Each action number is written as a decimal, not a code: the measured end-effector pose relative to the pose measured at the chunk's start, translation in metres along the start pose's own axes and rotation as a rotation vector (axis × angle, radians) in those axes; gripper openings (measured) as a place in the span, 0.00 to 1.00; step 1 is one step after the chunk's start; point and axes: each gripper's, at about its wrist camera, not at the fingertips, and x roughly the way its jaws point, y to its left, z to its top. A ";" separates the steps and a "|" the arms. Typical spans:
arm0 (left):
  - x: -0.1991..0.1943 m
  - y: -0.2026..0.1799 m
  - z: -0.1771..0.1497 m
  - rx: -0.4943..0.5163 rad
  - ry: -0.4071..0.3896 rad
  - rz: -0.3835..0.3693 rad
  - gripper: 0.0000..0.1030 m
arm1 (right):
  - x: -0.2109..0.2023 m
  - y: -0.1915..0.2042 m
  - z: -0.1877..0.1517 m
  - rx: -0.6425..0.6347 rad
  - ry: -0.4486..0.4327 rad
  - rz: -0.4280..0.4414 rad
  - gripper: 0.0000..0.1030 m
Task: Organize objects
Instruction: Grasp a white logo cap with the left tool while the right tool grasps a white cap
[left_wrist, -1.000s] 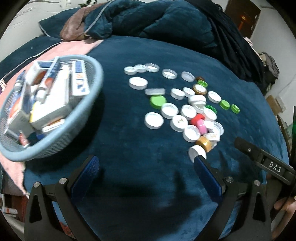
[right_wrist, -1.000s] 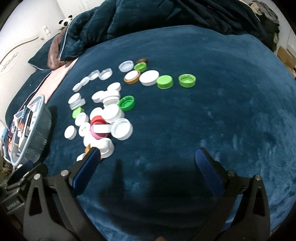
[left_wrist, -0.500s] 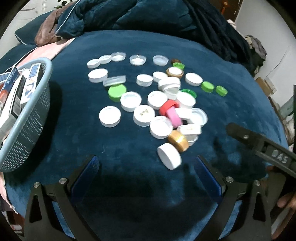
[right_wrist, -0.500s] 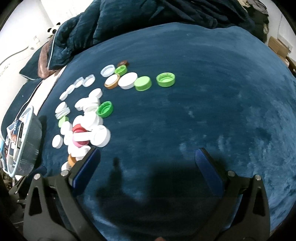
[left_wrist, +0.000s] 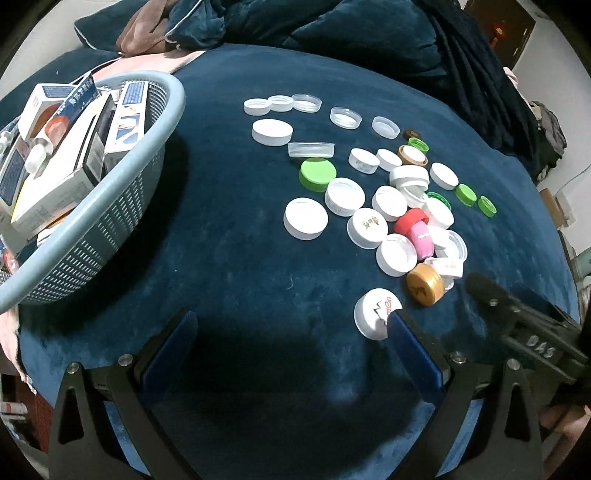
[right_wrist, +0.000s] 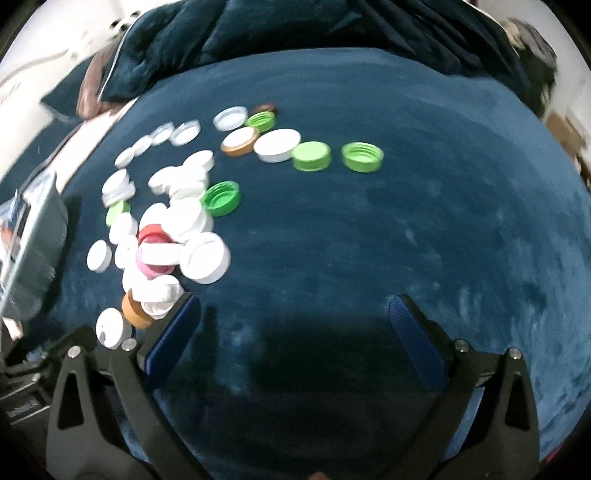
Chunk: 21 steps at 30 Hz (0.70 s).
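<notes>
Plainly, from the left wrist view, the left tongs (left_wrist: 291, 330) hang released above the dark blue bed (left_wrist: 229, 258), grasping nothing; a white cap with red lettering (left_wrist: 375, 312) lies just inside the pad at three o'clock, touching or nearly touching it; a gold cap (left_wrist: 424, 284) sits beside it toward one o'clock, and beyond that the scatter of caps (left_wrist: 373, 206) spreads up to twelve o'clock; a grey-blue basket (left_wrist: 110, 206) full of boxes stands at ten o'clock, well apart from the caps. From the right wrist view, blurred by motion, the right tongs (right_wrist: 295, 321) are likewise released and empty; the caps lie from nine to eleven o'clock, with green caps (right_wrist: 310, 156) near twelve. I judge the sorting barely begun, the step being an approach to the nearest cap; the next move calls for centring the left tongs over the lettered cap, lowering, then clenching across its rim.
</notes>
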 end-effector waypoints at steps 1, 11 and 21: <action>0.000 0.000 0.000 0.000 -0.003 -0.003 0.99 | 0.002 0.004 0.001 -0.018 -0.002 -0.001 1.00; -0.002 0.002 -0.002 0.019 -0.020 -0.034 0.99 | 0.015 0.030 0.014 -0.131 -0.047 0.022 0.98; -0.005 -0.020 -0.004 0.086 -0.039 -0.109 0.99 | -0.002 0.015 0.005 -0.049 -0.052 0.104 0.32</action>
